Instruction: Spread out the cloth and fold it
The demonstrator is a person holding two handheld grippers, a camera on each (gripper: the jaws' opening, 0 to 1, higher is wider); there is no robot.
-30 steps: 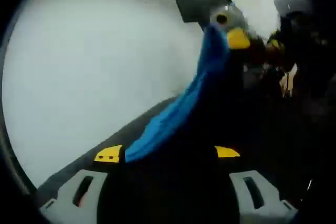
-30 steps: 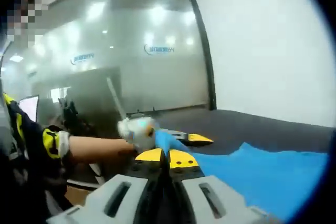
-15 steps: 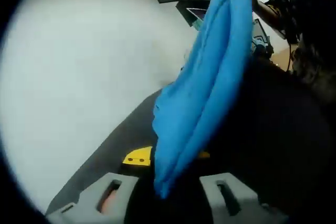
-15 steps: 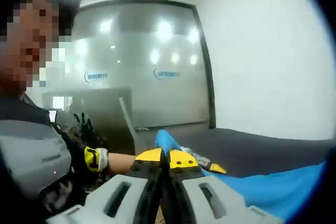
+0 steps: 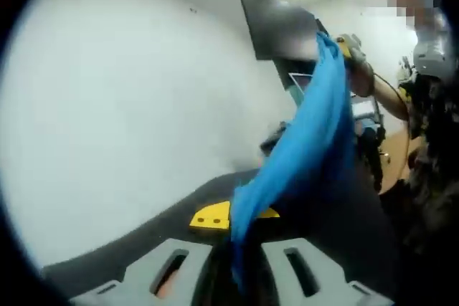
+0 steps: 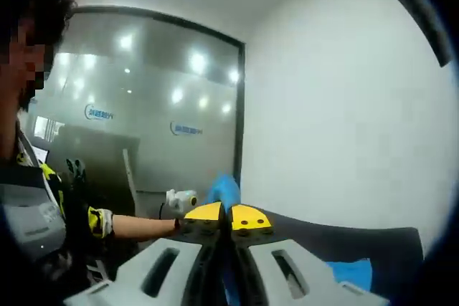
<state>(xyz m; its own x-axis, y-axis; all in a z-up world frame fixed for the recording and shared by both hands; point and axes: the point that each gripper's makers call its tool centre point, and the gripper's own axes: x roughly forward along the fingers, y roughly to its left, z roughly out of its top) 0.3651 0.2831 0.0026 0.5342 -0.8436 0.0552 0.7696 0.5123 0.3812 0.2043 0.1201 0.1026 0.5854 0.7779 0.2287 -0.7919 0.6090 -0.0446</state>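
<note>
There is one bright blue cloth [image 5: 305,152], two hand-held grippers with grey jaws and yellow tips, and one person working them over a dark grey tabletop [image 5: 172,223] beside a plain white wall [image 5: 129,105]. In the left gripper view the left gripper [image 5: 235,218] has its jaws drawn close together on the lower end of the cloth, which bunches between the yellow tips. From there the cloth rises as a long, loosely gathered band, its long axis slanting up and to the right, lifted off the tabletop, up to the right gripper [image 5: 346,46] held high on the person's raised, outstretched arm. In the right gripper view the right gripper [image 6: 228,214] has its jaws pressed together, with a small tuft of blue cloth [image 6: 225,190] poking out above the yellow tips; more blue cloth shows low at the right, near the dark tabletop [image 6: 358,238]. The person's other forearm, with a yellow-and-black cuff, reaches in from the left, carrying the left gripper [image 6: 181,200] just beside the tuft.
</note>
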